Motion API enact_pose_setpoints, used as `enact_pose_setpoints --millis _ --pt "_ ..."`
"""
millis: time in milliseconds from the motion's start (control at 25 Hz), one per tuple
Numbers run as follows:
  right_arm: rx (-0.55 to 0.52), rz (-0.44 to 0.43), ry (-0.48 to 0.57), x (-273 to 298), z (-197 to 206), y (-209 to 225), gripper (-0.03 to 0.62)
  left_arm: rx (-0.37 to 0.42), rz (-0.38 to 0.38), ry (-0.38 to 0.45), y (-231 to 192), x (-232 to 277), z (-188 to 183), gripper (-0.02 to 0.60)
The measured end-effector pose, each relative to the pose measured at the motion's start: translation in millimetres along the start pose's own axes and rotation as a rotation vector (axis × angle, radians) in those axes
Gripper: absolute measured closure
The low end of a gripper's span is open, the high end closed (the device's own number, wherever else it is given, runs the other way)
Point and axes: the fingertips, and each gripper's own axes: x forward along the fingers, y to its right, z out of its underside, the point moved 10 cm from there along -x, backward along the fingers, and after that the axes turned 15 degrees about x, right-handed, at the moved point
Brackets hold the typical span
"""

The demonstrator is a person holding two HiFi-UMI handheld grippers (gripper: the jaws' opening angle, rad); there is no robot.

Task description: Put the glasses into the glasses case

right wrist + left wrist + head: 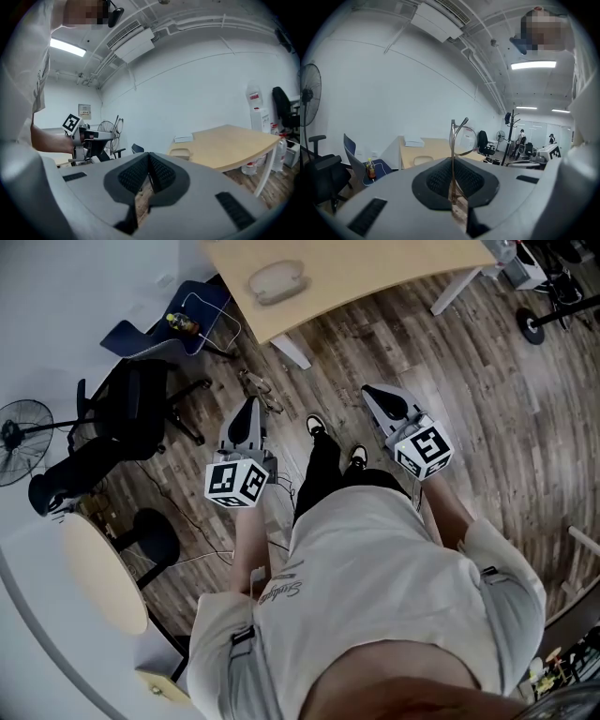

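The left gripper [452,165] pinches the glasses [453,139], clearest in its own view

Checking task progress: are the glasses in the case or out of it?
Out. The left gripper is shut on the glasses, held away from the table, where the glasses case lies.

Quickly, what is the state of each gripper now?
Left gripper: closed on the glasses.
Right gripper: closed, holding nothing.
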Motion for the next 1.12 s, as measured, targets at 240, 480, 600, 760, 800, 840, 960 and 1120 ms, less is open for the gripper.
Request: enact_pose_setpoints --millis 240,480,600,760,800,840,960,1120 --pt "-0.003 0.012 -0.012 25 -16 13 0.599 0.004 0.007 0.009 -23 34 -2 0.561" --pt "-0.068 0.019 -0.011 76 -44 16 0.599 0.007 0.030 0.030 -68 66 -8 0.561" --pt "-0.084 0.043 0.002 98 -54 13 0.599 -0.009 0.047 0.038 -95 83 -9 0.561" --pt "-0.096 0.077 0.002 126 -63 7 0.599 0.025 0.080 0.065 -128 104 -18 0.561" --pt "-0.102 0.082 0.004 133 -65 4 0.599 0.036 0.088 0.071 -135 108 -19 0.561" --pt "-0.108 0.088 0.009 140 -67 2 0.599 0.043 0.096 0.077 -142 111 -19 0.561" --pt "-0.121 0.109 0.032 160 -74 -3 0.599 0.038 0.121 0.089 -162 119 -17 0.561" --pt "-0.139 0.130 0.046 180 -81 -9 0.599 0.010 0.146 0.098 -182 129 -12 0.561"
